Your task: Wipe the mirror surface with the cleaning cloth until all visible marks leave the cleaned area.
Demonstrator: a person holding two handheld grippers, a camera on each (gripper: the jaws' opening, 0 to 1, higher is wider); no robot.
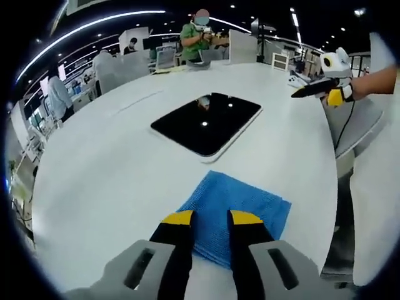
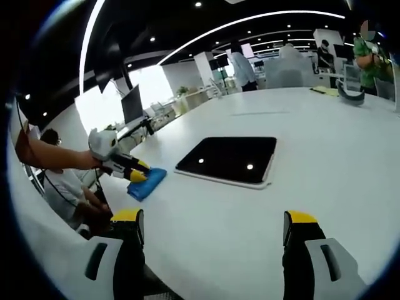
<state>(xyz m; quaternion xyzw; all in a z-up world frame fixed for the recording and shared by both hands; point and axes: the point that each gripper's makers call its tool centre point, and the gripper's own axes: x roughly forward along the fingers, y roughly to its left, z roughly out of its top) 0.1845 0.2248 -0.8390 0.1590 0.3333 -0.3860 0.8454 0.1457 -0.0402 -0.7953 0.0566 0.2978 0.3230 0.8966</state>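
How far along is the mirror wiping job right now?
Barely started. Done: nothing on the mirror itself; whether it carries marks cannot be told from here. In hand: the left gripper is low over the blue cloth, which lies flat on the white table beside the mirror, jaws narrowly apart. The right gripper is wide open, holding nothing. Left: grasp the cloth and wipe the mirror.

A blue woven cleaning cloth lies on the round white table under the left gripper's tips; the black rectangular mirror lies beyond it, ahead of the right gripper.
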